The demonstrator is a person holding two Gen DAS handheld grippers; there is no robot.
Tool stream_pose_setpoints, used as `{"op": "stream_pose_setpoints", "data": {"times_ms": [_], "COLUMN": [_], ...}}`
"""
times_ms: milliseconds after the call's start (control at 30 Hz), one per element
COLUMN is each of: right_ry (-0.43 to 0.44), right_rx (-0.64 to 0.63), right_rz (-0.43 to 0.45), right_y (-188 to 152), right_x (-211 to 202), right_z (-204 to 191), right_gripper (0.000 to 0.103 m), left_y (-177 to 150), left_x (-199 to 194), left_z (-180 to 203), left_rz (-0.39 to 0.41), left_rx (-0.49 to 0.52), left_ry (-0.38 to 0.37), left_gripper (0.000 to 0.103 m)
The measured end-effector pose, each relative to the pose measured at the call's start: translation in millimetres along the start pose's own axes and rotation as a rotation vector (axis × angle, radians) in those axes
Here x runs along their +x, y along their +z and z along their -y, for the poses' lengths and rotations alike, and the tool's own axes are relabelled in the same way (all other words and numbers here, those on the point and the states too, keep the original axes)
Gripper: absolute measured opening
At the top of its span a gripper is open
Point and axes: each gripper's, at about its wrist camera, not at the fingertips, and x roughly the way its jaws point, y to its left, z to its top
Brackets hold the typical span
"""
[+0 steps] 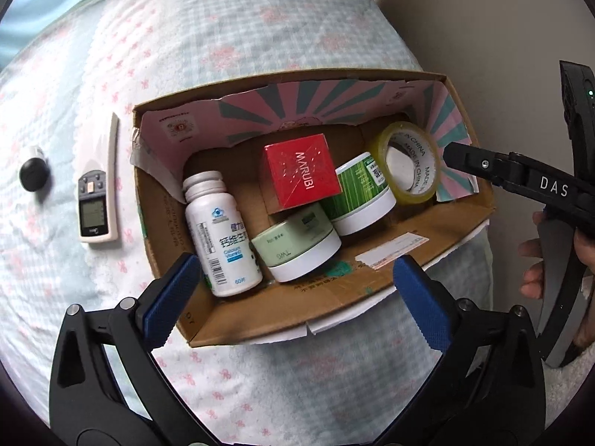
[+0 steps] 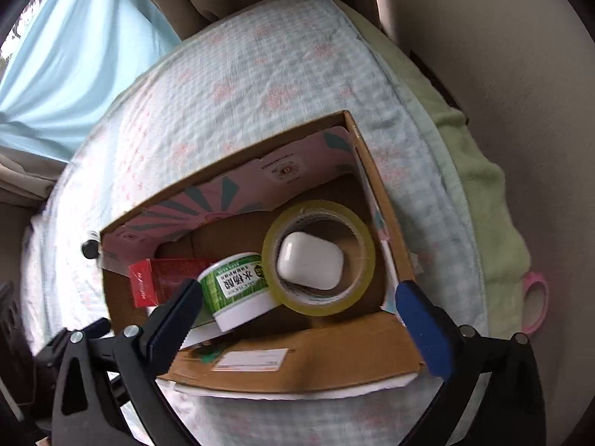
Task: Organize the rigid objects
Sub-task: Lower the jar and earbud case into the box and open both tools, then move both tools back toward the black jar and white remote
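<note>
An open cardboard box (image 1: 334,297) lies on the bed. It holds a white pill bottle (image 1: 219,234), a red MARUBI box (image 1: 301,171), a pale green jar (image 1: 297,249), a green striped jar (image 1: 359,195) and a yellow tape roll (image 1: 407,163). My left gripper (image 1: 293,293) is open and empty above the box's near wall. My right gripper (image 2: 297,319) is open and empty above the box (image 2: 297,371); its finger (image 1: 479,163) shows beside the tape in the left wrist view. A white earbud case (image 2: 308,265) lies inside the tape roll (image 2: 319,256), next to the green striped jar (image 2: 238,290).
On the checked bedspread (image 1: 223,37) left of the box lie a white remote-like device (image 1: 95,204), a white stick (image 1: 111,141) and a black round cap (image 1: 33,174). A wall runs along the right. A pink ring (image 2: 535,301) lies at the bed's right edge.
</note>
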Motion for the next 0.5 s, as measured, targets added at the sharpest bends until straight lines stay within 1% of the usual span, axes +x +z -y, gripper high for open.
{"op": "stream_pose_setpoints", "data": {"times_ms": [33,133,200,500], "right_ry": [-0.005,0.003,-0.007,-0.023], "right_rx": [-0.011,0.003,0.006,0.015], "right_rz": [0.010,-0.008,-0.005,0.019], "right_y": [-2.4,-6.1,-8.3,-16.1], "right_x": [-2.2,-3.0,-4.3,-25.9], "right_z": [-1.9,-2.1,-1.7,-7.8], "right_gripper": [0.103,0.103,0.103,0.103], "left_y": [-0.6,-1.3,-1.2,-4.6], "left_x": [-0.2,-4.2,-10.8,-40.4], "left_z": [-2.4,-6.2,-7.7,-7.4], "left_rz": [-0.002,0.004,0.014,0.060], "left_rx": [-0.007,-0.021,-0.023,0.013], "left_ry": [-0.003,-0.004,-0.005,0.007], "left_gripper": [0.103,0.103,0.103,0.103]}}
